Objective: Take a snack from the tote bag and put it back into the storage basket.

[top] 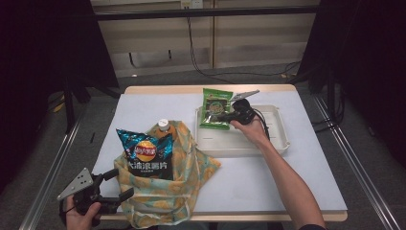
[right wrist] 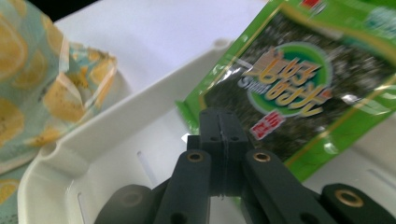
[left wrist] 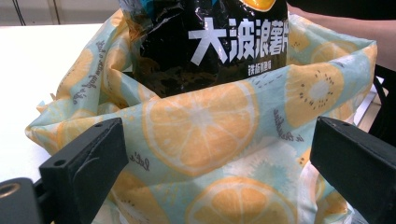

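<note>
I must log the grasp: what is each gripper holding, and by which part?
The right gripper pinches the green snack packet at its lower edge. The left gripper is open, holding nothing.

- The green snack packet (right wrist: 299,88), pinched at its lower edge in the closed jaws of the right gripper (right wrist: 219,135), is glossy crinkled foil.
- The white tray (right wrist: 93,154) beneath those jaws looks like smooth, slightly shiny plastic.
- The citrus-print bag (left wrist: 205,140) between the left gripper's (left wrist: 210,163) spread jaws is soft matt cloth.
- The chip bag (left wrist: 210,42) beyond them is shiny black foil.
- Both pairs of jaws are matt black plastic.
</note>
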Action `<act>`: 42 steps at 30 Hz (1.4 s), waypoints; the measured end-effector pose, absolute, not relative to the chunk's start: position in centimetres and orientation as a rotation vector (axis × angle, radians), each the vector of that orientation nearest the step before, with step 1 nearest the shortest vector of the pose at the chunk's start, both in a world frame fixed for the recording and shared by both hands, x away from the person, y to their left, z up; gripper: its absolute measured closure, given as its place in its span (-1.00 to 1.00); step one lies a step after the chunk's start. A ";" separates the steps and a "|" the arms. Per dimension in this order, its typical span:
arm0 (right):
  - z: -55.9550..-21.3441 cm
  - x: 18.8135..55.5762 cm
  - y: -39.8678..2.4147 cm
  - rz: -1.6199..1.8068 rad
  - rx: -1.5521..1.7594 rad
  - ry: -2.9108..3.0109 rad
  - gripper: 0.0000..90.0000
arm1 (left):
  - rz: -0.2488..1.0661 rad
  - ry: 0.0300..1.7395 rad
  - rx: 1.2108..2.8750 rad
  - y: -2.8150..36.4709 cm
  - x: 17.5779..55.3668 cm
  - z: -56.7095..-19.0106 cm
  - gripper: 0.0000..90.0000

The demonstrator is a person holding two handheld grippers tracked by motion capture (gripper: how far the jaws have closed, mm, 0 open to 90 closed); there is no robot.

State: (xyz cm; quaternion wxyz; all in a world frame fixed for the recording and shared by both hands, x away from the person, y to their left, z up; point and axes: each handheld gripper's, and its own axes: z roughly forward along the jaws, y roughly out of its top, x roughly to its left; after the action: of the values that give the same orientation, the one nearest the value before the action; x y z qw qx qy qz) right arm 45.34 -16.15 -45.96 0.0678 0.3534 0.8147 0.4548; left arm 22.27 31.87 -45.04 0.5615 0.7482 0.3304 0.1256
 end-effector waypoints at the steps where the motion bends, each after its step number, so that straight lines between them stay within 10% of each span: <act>1: -46.2 45.3 -15.9 1.342 1.067 2.472 1.00 | 0.293 0.777 1.763 31.9 22.3 -45.1 -0.92; 42: -48.5 48.7 -11.5 1.167 1.113 2.483 1.00 | 0.307 0.765 1.782 31.9 22.3 -45.1 -0.92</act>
State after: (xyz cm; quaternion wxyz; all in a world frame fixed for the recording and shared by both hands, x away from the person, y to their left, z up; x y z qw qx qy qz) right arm 48.67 -11.46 -48.54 0.0905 0.3743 0.8352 0.3925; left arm 22.31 31.86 -45.05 0.5557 0.7546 0.3238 0.1302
